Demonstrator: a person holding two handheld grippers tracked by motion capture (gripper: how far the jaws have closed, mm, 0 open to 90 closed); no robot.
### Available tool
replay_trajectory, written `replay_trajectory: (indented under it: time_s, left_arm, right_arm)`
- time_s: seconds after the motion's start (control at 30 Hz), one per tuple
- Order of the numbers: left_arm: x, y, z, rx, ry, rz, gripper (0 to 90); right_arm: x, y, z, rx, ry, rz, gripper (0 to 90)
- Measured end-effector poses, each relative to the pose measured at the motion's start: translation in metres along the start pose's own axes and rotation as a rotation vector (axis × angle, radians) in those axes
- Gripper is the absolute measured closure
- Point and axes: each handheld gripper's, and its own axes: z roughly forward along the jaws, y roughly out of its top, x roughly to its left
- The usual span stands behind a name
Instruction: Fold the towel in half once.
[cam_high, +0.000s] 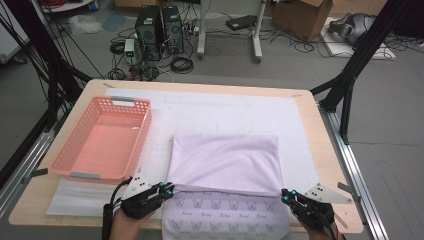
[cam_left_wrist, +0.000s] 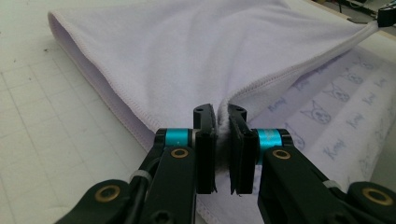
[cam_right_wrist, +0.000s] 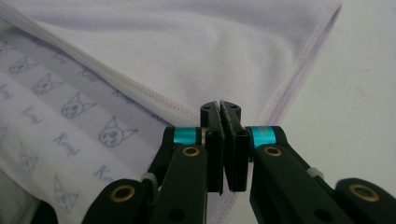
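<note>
Left tongs (cam_high: 169, 189) and right tongs (cam_high: 286, 196) each pinch a near corner of the towel's (cam_high: 225, 162) folded-over flap, at 7 and 5 o'clock on the worktop (cam_high: 320, 135); its long axis runs 9-to-3 between them, both hands equally near; basket (cam_high: 70, 165) at 10

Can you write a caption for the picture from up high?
Two grippers, left and right, pinch a folded towel's near corners beside a pink basket.
</note>
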Motion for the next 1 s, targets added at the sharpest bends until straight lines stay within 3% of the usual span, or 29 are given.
replay_trajectory:
  time_s: [0.47,0.73,0.77,0.8,0.87,1.0]
  left_arm:
    - [-0.013,-0.010,-0.016,0.007,-0.027,-0.019,82.6]
    - [-0.021,-0.015,-0.023,0.014,-0.049,-0.005,81.7]
    - [-0.019,-0.015,-0.021,0.018,-0.042,-0.005,78.5]
    - [-0.018,-0.014,-0.019,0.021,-0.032,-0.011,69.4]
    - [-0.011,-0.012,-0.016,0.014,-0.014,-0.035,57.6]
    - [0.002,-0.005,-0.016,-0.037,0.011,-0.066,46.8]
  right_arm:
    - [0.013,-0.012,-0.017,0.016,0.010,-0.004,88.2]
    - [0.021,-0.023,-0.029,0.047,0.013,-0.002,88.2]
    - [0.021,-0.024,-0.028,0.048,0.011,-0.006,87.9]
    - [0.021,-0.024,-0.028,0.050,0.006,-0.003,84.6]
    - [0.018,-0.024,-0.026,0.033,-0.016,0.022,67.6]
    - [0.010,-0.020,-0.024,-0.006,-0.048,0.067,65.7]
